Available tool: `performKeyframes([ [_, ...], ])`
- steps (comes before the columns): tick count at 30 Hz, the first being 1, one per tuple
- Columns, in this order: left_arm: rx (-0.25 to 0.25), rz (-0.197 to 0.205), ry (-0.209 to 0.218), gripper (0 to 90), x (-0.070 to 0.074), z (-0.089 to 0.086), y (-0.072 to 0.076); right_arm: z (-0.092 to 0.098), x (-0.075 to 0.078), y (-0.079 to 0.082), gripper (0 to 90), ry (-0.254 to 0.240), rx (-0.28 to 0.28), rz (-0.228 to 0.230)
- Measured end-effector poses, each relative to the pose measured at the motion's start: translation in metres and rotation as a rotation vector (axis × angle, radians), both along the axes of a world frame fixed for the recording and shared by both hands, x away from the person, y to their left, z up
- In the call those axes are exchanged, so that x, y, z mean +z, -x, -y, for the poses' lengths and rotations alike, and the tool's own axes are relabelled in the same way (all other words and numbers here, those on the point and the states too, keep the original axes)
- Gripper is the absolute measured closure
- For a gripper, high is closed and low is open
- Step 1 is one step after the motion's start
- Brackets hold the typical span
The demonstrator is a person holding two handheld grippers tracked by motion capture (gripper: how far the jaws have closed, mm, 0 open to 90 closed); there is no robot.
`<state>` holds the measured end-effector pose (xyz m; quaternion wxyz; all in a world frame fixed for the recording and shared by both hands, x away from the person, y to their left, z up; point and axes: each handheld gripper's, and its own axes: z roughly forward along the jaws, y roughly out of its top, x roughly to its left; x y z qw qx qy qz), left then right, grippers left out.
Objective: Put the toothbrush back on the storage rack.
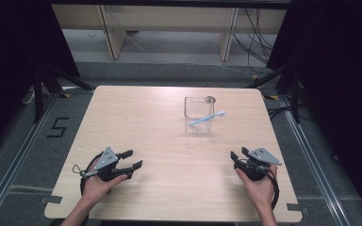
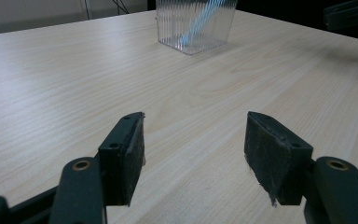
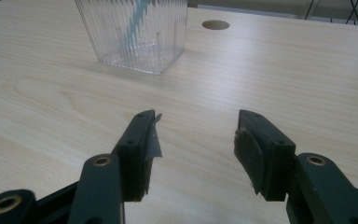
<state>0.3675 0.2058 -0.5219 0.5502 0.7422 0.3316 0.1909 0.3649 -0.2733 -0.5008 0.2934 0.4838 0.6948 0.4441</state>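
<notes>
High view: clear ribbed container [image 1: 198,114] stands toward worktop [image 1: 136,117] far side, w/ what looks like a blue toothbrush [image 1: 208,119] leaning inside. Left gripper [image 1: 129,160] & right gripper [image 1: 238,153] rest near front edge, well apart, jaws spread, empty.

The table [image 1: 136,117] looks like pale wood-grain laminate, smooth, with a soft matt sheen. On it, the clear plastic container [image 1: 198,114] has ribbed, glossy walls that blur the light blue plastic toothbrush [image 1: 208,118] leaning inside. The left hand-held gripper [image 2: 195,144] has matt black plastic jaws faced with rough dark pads, frayed at the edges, and brass-coloured metal rivets. The right hand-held gripper [image 3: 197,142] is the same, with a dull grey metal plate [image 1: 263,154] on top.
</notes>
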Motion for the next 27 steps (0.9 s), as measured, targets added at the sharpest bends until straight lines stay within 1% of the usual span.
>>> performKeyframes([
  [1, 0.000, 0.000, 0.000, 37.6, 0.000, 0.000, 0.000, 0.000, 0.000, 0.002, 48.3, -0.005, -0.002, -0.014],
  [2, 0.000, 0.000, -0.001, 37.6, 0.000, 0.000, 0.000, 0.002, 0.000, 0.002, 48.2, -0.003, 0.006, -0.006],
  [3, 0.001, 0.000, 0.000, 37.6, 0.000, 0.000, 0.000, 0.002, -0.001, 0.004, 48.1, -0.010, -0.008, -0.002],
  [4, 0.000, 0.001, 0.006, 37.6, 0.000, 0.000, 0.000, 0.003, -0.001, 0.005, 48.1, -0.004, 0.001, 0.004],
  [5, 0.002, -0.001, 0.003, 37.6, 0.000, 0.000, 0.000, 0.001, -0.001, 0.007, 48.1, -0.035, -0.013, -0.012],
  [6, 0.002, -0.001, 0.001, 37.6, 0.000, 0.000, 0.000, 0.001, -0.001, 0.009, 48.1, -0.021, -0.016, -0.011],
  [7, 0.003, 0.000, 0.002, 37.6, 0.000, 0.000, 0.000, 0.001, -0.002, 0.010, 48.0, -0.031, -0.008, -0.003],
  [8, 0.002, 0.000, 0.000, 37.6, 0.000, 0.000, 0.000, 0.002, -0.002, 0.011, 48.0, -0.012, -0.003, -0.003],
  [9, 0.002, 0.000, 0.000, 37.6, 0.000, 0.000, 0.000, 0.002, -0.003, 0.011, 48.0, -0.026, -0.002, -0.003],
  [10, 0.004, 0.000, 0.000, 37.6, 0.000, 0.000, 0.000, 0.003, -0.002, 0.012, 48.0, 0.000, -0.003, 0.016],
  [11, 0.005, -0.001, 0.001, 37.6, 0.000, -0.001, 0.000, 0.003, -0.002, 0.013, 48.0, -0.003, -0.011, 0.010],
  [12, 0.005, -0.002, 0.000, 37.6, 0.000, -0.001, 0.000, 0.003, -0.003, 0.014, 48.0, -0.032, -0.005, 0.009],
  [13, 0.005, -0.001, 0.000, 37.5, 0.000, -0.001, 0.000, 0.003, -0.002, 0.016, 48.0, -0.023, -0.016, 0.004],
  [14, 0.005, -0.001, -0.001, 37.5, 0.000, -0.001, 0.000, 0.002, -0.003, 0.017, 47.9, -0.041, -0.012, 0.004],
  [15, 0.005, -0.001, 0.000, 37.6, 0.000, -0.001, 0.000, 0.004, -0.002, 0.017, 47.9, -0.003, -0.008, 0.025],
  [16, 0.006, -0.002, 0.000, 37.6, 0.000, -0.001, 0.000, 0.001, -0.003, 0.019, 47.8, -0.049, -0.019, 0.004],
  [17, 0.005, -0.002, 0.000, 37.5, 0.000, -0.001, 0.000, 0.003, -0.002, 0.019, 47.8, -0.024, -0.006, 0.017],
  [18, 0.006, -0.003, 0.001, 37.6, 0.000, -0.001, 0.000, 0.004, -0.002, 0.020, 47.8, -0.018, -0.008, 0.023],
  [19, 0.005, -0.002, 0.001, 37.5, 0.000, -0.001, 0.000, 0.003, -0.002, 0.022, 47.8, -0.034, -0.004, 0.008],
  [20, 0.005, -0.002, 0.000, 37.5, 0.000, -0.001, 0.000, 0.003, -0.003, 0.022, 47.7, -0.031, -0.008, 0.019],
  [21, 0.004, -0.001, 0.000, 37.6, 0.000, -0.001, 0.000, 0.003, -0.003, 0.023, 47.7, -0.012, -0.011, 0.017],
  [22, 0.004, -0.001, 0.001, 37.5, 0.000, -0.001, 0.000, 0.002, -0.005, 0.022, 47.7, -0.021, -0.009, 0.028],
  [23, 0.002, 0.002, 0.008, 37.5, 0.000, -0.001, 0.000, 0.000, -0.004, 0.026, 47.7, -0.045, -0.025, -0.005],
  [24, -0.002, 0.003, 0.013, 37.5, -0.001, -0.001, 0.000, 0.002, -0.004, 0.025, 47.6, -0.016, -0.006, 0.014],
  [25, 0.005, -0.004, 0.001, 37.5, 0.000, -0.001, 0.000, -0.001, -0.005, 0.025, 47.5, -0.045, 0.001, 0.014],
  [27, 0.003, -0.004, 0.003, 37.5, 0.000, -0.001, 0.000, -0.001, -0.004, 0.026, 47.5, -0.026, -0.005, 0.027],
])
